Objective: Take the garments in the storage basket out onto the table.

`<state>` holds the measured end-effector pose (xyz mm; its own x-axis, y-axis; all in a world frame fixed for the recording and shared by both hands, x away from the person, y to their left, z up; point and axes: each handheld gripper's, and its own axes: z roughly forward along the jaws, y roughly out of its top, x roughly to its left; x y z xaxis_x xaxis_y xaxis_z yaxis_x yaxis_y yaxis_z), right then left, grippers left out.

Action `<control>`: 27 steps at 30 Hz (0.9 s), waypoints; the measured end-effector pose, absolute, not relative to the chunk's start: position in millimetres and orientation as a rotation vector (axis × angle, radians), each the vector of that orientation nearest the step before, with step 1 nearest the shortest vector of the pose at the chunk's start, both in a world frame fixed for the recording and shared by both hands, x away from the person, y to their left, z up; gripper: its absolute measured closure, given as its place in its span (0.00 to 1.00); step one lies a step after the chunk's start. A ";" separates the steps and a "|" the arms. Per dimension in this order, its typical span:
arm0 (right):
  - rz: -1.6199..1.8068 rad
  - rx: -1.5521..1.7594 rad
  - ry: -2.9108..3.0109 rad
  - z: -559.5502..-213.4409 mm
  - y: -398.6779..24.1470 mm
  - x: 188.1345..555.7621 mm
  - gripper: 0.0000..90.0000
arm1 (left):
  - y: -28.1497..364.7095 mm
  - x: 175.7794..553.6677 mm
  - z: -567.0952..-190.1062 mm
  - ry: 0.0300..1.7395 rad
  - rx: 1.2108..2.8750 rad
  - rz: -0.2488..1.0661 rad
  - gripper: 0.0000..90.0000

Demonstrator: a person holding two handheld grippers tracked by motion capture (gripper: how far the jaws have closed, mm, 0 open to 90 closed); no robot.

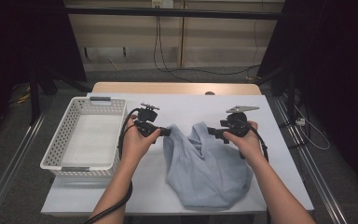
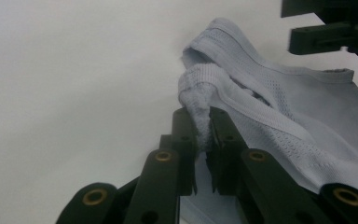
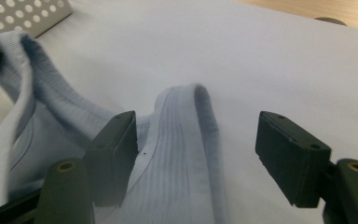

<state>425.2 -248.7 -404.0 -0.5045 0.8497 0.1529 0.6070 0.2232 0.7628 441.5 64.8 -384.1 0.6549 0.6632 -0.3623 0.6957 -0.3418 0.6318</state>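
Left tongs: clamped tight on a bunched, ribbed strap of the pale blue garment; in the left gripper view the fabric is squeezed between the two black jaws and rises above their tips.
Right tongs: jaws parted wide, pads off the cloth; a ribbed fold of the garment lies between them, touching neither pad as far as the right gripper view shows.
Left hand: holds its gripper at the left upper edge of the garment, just right of the basket.
Right hand: holds its gripper at the garment's right upper edge, well apart from the left one; a grey three-cornered plate sits on top of it.
Garment: crumpled on the white table, middle to right, its lower part nearing the near edge; its upper left corner is lifted where the left tongs grip it.
Basket: white, perforated, on the left side of the table, apart from the garment.
Beyond the table: grey floor with a black cable trailing across it, and a pale wall panel.
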 end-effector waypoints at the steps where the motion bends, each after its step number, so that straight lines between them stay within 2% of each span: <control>1: 1.161 1.364 2.210 -405.6 -245.6 429.7 0.36 | 64.7 440.9 -384.0 1.051 2.078 -0.051 0.92; 6: 1.104 1.344 2.232 -412.7 -227.8 449.0 0.41 | 65.3 439.8 -383.7 1.053 2.087 -0.050 0.92; 8: 1.076 1.326 2.247 -417.4 -223.0 455.4 0.48 | 65.6 439.3 -384.4 1.059 2.087 -0.049 0.92; 17: 1.070 1.396 2.285 -440.7 -217.8 468.4 0.67 | 66.2 436.5 -381.1 1.054 2.088 -0.049 0.92; 18: 1.072 1.401 2.290 -441.6 -218.5 468.9 0.70 | 65.8 436.2 -380.8 1.053 2.087 -0.051 0.92; 21: 1.097 1.425 2.325 -443.8 -220.8 468.8 0.91 | 64.4 435.9 -380.0 1.047 2.093 -0.056 0.92; 24: 1.110 1.410 2.335 -441.0 -221.1 466.2 0.97 | 64.9 436.6 -378.3 1.050 2.089 -0.060 0.92; 27: 1.154 1.409 2.293 -432.8 -224.8 462.7 0.98 | 66.2 437.4 -373.9 1.048 2.083 -0.049 0.92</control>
